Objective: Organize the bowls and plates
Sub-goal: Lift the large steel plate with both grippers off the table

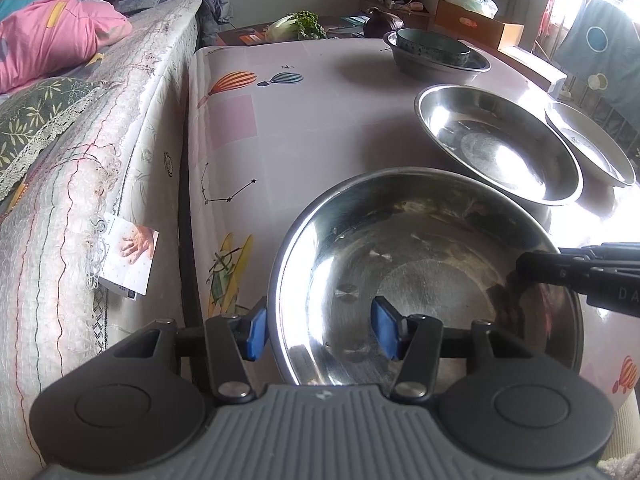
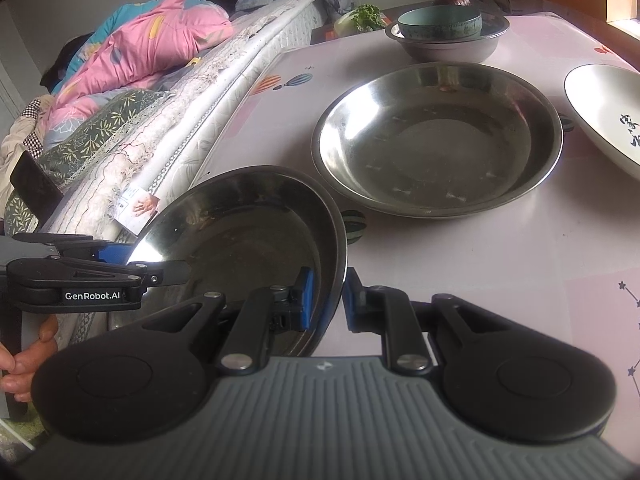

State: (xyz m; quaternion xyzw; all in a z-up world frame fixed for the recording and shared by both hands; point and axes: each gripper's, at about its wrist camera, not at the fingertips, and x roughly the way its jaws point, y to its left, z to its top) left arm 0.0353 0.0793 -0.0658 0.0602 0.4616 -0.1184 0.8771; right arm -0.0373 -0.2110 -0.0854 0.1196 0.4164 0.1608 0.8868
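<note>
Steel plate (image 2: 248,236) held at rim.
Right gripper (image 2: 328,300) pinches its rim; left gripper (image 1: 318,330) straddles the opposite rim, jaws apart, lower frame.

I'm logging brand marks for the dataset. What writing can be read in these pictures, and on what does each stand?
"GenRobot.AI": white, on the left gripper, right wrist view.
"DA", cut off at the picture's edge: on the right gripper, left wrist view.
Dark brush characters on the white plate: not readable.
Print on the paper tag at the mattress edge: too small.

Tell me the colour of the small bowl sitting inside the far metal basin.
Teal, a muted blue-green bowl; clearest in the right wrist view.
</note>
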